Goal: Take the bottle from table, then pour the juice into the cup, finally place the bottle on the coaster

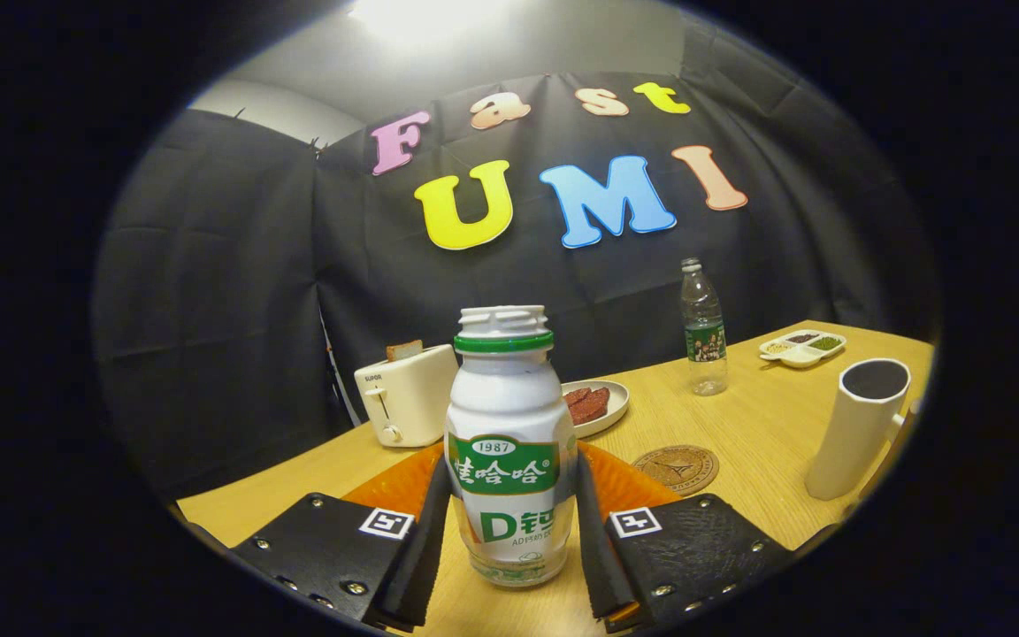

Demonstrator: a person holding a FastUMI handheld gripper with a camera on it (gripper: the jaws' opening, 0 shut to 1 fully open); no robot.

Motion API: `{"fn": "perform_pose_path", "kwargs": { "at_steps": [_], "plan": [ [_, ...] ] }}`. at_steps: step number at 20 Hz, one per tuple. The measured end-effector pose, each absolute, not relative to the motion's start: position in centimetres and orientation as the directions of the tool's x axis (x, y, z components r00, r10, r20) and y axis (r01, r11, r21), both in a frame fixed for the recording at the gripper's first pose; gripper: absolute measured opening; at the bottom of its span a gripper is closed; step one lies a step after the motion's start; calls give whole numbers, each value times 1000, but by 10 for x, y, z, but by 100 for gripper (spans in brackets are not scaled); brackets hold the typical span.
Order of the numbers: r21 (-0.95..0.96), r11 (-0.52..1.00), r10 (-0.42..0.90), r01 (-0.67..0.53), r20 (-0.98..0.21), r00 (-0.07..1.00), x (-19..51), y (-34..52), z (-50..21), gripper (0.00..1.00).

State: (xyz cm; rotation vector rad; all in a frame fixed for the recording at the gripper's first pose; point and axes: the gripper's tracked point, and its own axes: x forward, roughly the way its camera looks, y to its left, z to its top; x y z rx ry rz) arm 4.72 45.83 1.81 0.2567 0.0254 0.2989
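Fingers point(509, 548) clamping upright bottle point(509, 442), table point(757, 433)

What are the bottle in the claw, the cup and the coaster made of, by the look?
Bottle: likely opaque white plastic, slight sheen, moulded threaded neck, printed wrap label. The claw is shut on it, both fingers pressing its sides.
Cup: matte off-white, smooth; ceramic or plastic, can't tell.
Coaster: brown disc with an engraved pattern, probably wood or cork.

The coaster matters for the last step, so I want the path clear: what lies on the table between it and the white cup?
In the gripper view, nothing: bare table runs from the coaster to the cup. The gripper is shut on the bottle.
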Motion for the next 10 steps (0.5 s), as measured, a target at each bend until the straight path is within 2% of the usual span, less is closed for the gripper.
{"fn": "perform_pose_path", "kwargs": {
  "at_steps": [10],
  "plan": [
    [548, 782, 287, -298, 108, 952, 46, 433, 55, 66]
  ]
}}
